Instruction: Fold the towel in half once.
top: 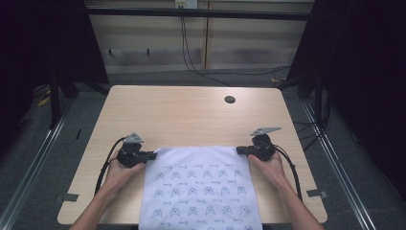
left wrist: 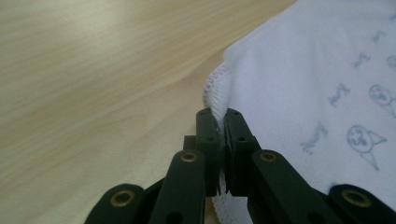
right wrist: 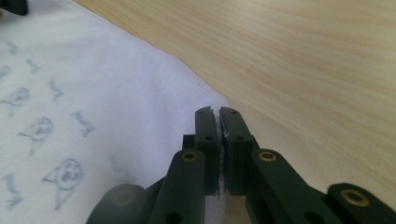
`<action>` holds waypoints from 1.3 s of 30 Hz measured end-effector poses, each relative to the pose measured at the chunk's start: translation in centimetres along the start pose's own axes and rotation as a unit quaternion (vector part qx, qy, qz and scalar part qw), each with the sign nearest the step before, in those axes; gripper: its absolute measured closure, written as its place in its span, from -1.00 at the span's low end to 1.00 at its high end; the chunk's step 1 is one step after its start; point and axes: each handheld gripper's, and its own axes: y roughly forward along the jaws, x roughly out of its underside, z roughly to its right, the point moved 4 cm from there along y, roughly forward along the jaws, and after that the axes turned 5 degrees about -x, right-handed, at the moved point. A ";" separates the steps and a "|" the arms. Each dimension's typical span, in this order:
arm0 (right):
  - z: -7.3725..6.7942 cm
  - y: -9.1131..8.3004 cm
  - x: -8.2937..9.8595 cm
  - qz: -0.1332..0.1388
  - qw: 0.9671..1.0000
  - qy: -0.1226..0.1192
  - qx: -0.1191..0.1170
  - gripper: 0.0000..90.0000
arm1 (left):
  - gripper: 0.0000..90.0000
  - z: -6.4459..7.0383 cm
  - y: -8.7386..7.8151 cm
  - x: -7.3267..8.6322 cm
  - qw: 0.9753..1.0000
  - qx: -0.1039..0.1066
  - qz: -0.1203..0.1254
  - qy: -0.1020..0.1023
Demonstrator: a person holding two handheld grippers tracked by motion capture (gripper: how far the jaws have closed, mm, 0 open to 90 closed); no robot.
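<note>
I have both far corners of the printed cloth (top: 201, 187) pinched, left hand-held gripper (top: 154, 155) at 9 o'clock, right hand-held gripper (top: 238, 150) at 3; folding on the worktop (top: 182, 112) seemingly remains ahead.

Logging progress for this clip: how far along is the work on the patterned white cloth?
Done: the white cloth with small blue printed figures lies spread flat on the light wooden table, its near end hanging over the edge. In hand: the left gripper and right gripper are each shut on a far corner. Left: no fold shows yet, so any lifting or folding appears still to come.
</note>
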 end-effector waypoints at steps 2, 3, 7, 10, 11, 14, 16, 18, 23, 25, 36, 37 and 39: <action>-0.1 -0.6 -0.9 0.014 1.000 0.001 -0.007 0.93 | 0.92 -0.3 -0.8 -0.7 1.000 0.000 0.022 -0.009; 0.0 -0.8 -1.5 0.023 1.000 0.000 -0.012 0.93 | 0.92 -0.4 -1.1 -1.1 1.000 -0.001 0.028 -0.011; -0.2 -2.0 -4.2 0.040 0.999 -0.016 -0.005 0.93 | 0.92 -0.9 -2.1 -3.7 0.999 -0.009 0.051 -0.002; 0.0 -3.6 -6.8 0.071 0.997 -0.021 0.000 0.93 | 0.93 -1.2 -3.4 -6.2 0.997 -0.014 0.075 0.007; 0.1 -4.1 -7.5 0.077 0.997 -0.025 0.004 0.93 | 0.93 -1.3 -3.8 -7.0 0.996 -0.017 0.086 0.007; 0.5 -5.4 -9.6 0.091 0.995 -0.030 0.019 0.93 | 0.93 -1.7 -4.8 -9.2 0.993 -0.019 0.112 0.000; 0.5 -5.9 -10.9 0.097 0.994 -0.035 0.025 0.93 | 0.93 -1.9 -5.3 -10.4 0.992 -0.027 0.119 0.003; 0.4 -6.3 -12.2 0.098 0.994 -0.043 0.035 0.93 | 0.93 -2.1 -6.2 -11.9 0.988 -0.016 0.151 -0.013; 0.6 -7.6 -15.5 0.126 0.990 -0.047 0.049 0.93 | 0.93 -2.6 -7.1 -14.6 0.984 -0.036 0.175 -0.011; 0.6 -8.4 -17.0 0.141 0.987 -0.046 0.052 0.93 | 0.93 -2.6 -7.6 -15.7 0.982 -0.035 0.187 -0.014; -2.1 -9.6 -14.4 0.149 0.987 -0.060 -0.002 0.93 | 0.93 1.4 -8.5 -11.4 0.986 0.009 0.158 0.053; -2.6 -9.5 -13.4 0.142 0.988 -0.062 -0.010 0.93 | 0.93 1.9 -8.4 -10.5 0.987 0.020 0.154 0.051; -3.4 -9.4 -11.5 0.131 0.989 -0.062 -0.020 0.93 | 0.93 2.9 -8.2 -8.7 0.988 0.030 0.143 0.059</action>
